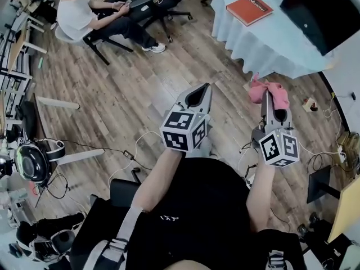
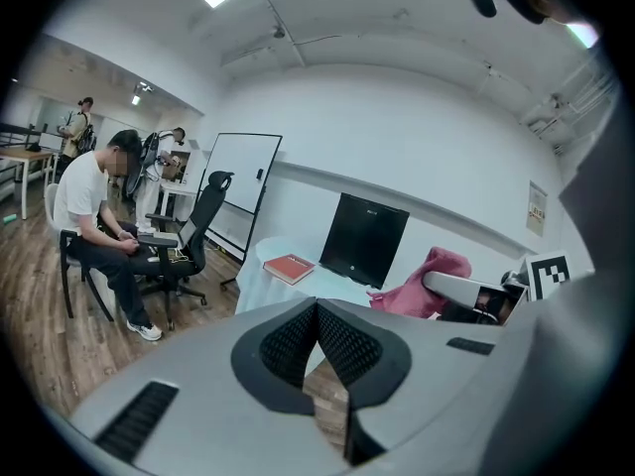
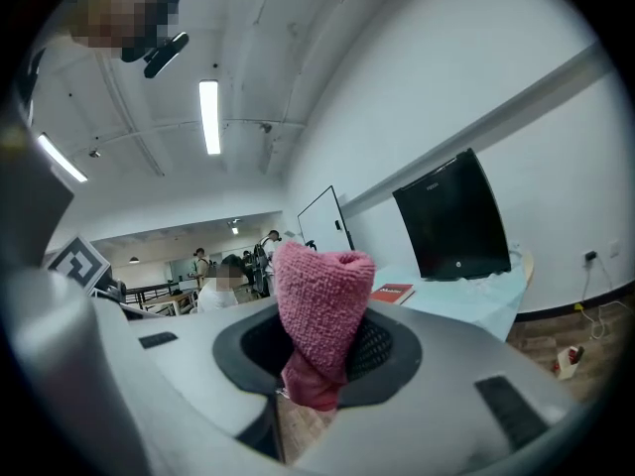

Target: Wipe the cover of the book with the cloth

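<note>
Left gripper: jaws pressed together, empty. Right gripper: clamped on a bunched pink terry cloth, which is soft, light and limp. Thin red rectangular book: probably stiff and smooth, best steadied at a corner. It lies by the edge of the round, pale-blue-draped table, well apart from both grippers.

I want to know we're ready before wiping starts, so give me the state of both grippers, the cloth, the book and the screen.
left gripper: shut, nothing between its jaws.
right gripper: shut on the cloth.
cloth: bunched, held up in the air, apart from the book.
book: closed, lying flat on the table, nothing touching it.
screen: dark.
</note>
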A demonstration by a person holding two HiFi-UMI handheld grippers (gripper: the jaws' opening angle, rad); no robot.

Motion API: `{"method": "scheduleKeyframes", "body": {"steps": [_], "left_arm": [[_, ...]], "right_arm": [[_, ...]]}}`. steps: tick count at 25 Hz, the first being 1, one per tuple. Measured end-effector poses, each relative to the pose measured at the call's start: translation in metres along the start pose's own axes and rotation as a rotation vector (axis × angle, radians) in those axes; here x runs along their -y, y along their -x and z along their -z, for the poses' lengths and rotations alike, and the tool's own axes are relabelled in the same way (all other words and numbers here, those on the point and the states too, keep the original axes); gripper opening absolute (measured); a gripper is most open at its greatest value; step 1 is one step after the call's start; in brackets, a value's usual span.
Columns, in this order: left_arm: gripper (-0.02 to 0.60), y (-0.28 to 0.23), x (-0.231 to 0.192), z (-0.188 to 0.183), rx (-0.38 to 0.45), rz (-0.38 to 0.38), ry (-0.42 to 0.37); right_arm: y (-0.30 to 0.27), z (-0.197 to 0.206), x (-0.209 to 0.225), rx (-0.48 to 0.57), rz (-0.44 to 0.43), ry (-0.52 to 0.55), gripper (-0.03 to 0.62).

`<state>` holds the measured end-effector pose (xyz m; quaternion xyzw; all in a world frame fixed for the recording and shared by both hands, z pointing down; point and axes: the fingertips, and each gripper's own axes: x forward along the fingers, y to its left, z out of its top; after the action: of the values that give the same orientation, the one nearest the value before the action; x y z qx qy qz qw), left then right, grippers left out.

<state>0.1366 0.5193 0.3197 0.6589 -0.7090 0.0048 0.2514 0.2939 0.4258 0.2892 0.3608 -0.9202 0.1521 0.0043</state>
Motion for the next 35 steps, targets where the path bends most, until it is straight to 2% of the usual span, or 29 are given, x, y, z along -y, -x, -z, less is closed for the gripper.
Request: {"method": "scheduleKeyframes", "body": {"steps": [5, 11, 17, 23, 31, 35], "left_arm": [[0.014, -0.028, -0.032, -0.024, -0.021, 0.021, 0.0], [0.014, -0.054, -0.076, -0.058, 0.016, 0.035, 0.026], [0.014, -0.075, -0.095, -0.057, 0.0, 0.057, 0.062], [0.014, -0.085, -0.102, -0.069, 0.04, 0.067, 0.099], [0.014, -0.102, -0.113, -0.098, 0.101, 0.063, 0.069], [0.014, -0.124, -0.116, -0.118, 0.12, 0.058, 0.027]], "right_arm": [[-0.055, -0.014, -0.003, 0.016, 0.02, 0.007, 0.104], [-0.108, -0.033, -0.023, 0.031, 0.026, 0.061, 0.104], [-0.125, -0.041, -0.038, 0.016, 0.033, 0.135, 0.104], [-0.142, -0.058, -0.043, 0.025, 0.011, 0.191, 0.104], [-0.178, -0.073, -0.041, 0.065, -0.043, 0.194, 0.104], [-0.198, -0.085, -0.028, 0.113, -0.051, 0.171, 0.104]]}}
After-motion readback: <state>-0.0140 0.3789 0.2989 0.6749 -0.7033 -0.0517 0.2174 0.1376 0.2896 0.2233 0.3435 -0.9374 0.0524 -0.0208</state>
